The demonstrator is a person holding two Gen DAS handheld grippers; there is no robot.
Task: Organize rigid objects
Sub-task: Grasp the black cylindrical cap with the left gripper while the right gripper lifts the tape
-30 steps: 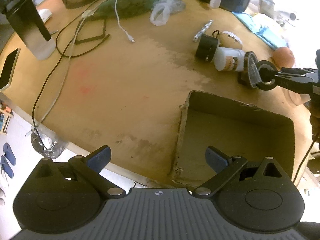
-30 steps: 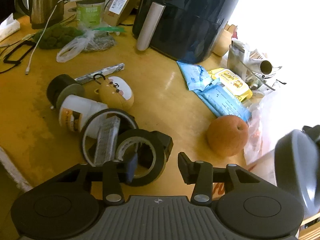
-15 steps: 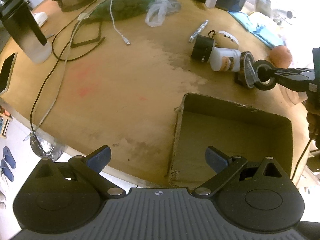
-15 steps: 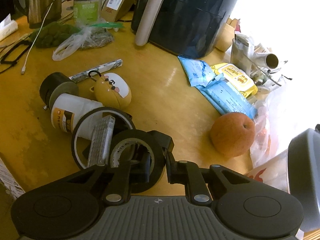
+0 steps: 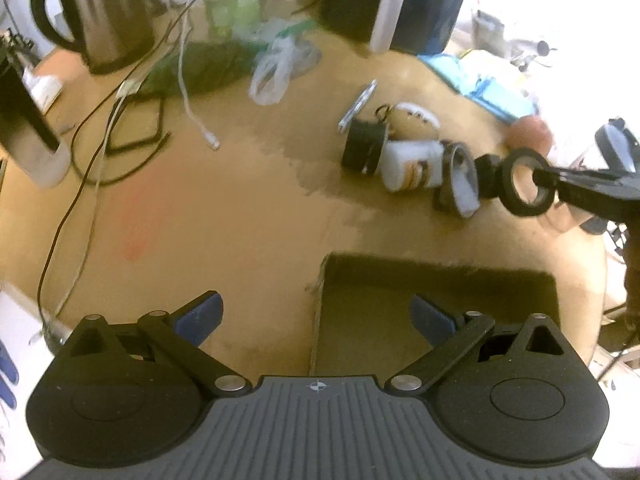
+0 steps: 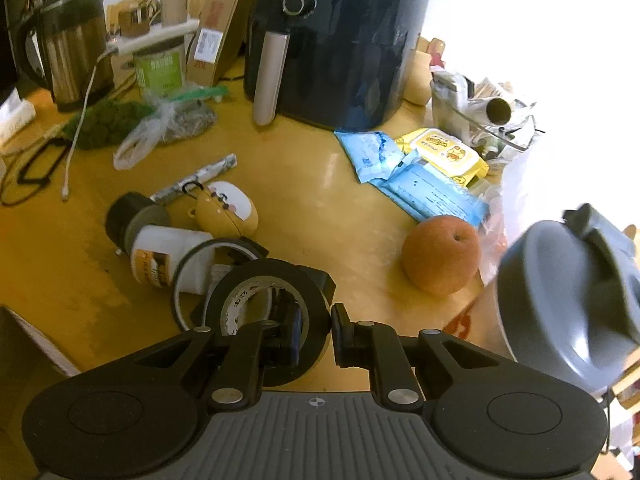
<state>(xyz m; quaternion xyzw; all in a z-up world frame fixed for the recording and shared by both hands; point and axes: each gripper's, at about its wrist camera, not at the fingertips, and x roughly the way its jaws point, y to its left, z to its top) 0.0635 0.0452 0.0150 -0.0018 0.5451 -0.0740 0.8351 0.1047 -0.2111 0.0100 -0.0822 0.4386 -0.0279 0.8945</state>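
Clamping the wall of a black tape roll (image 6: 276, 312), the right gripper (image 6: 314, 330) has one of its fingers (image 6: 294, 334) inside the roll's hole and the other on the outer face; the jaws have just been closing and now press on the ring from both sides. In the left wrist view the same roll (image 5: 524, 188) hangs at the tip of the right gripper (image 5: 546, 180), clear of the worktop (image 5: 240, 208) and just beside the cluster it was part of.

Immediately behind the roll lies a second, thinner black ring (image 6: 200, 276) with a small clear block inside it. A white bottle with a brown label (image 6: 168, 256) lies on its side against that ring, a black cylinder (image 6: 128, 218) at its far end. A tan and white rounded case (image 6: 228, 210) sits touching the bottle, with a silver wrapped stick (image 6: 196, 178) behind it. An orange fruit (image 6: 440, 260) rests to the right, near blue and yellow wipe packets (image 6: 424, 172). A grey lidded container (image 6: 568, 304) stands at the right edge.

The left gripper (image 5: 316, 316) has its blue-padded fingers (image 5: 200, 316) wide apart with nothing between them. It hovers over the near left corner of an open cardboard box (image 5: 440, 276), whose interior looks bare. The roll is beyond the box's far right edge, not over it.

Further back stand a dark air fryer (image 6: 340, 40), a steel kettle (image 5: 108, 20), loose cables (image 5: 100, 140) and a plastic bag (image 5: 272, 76).
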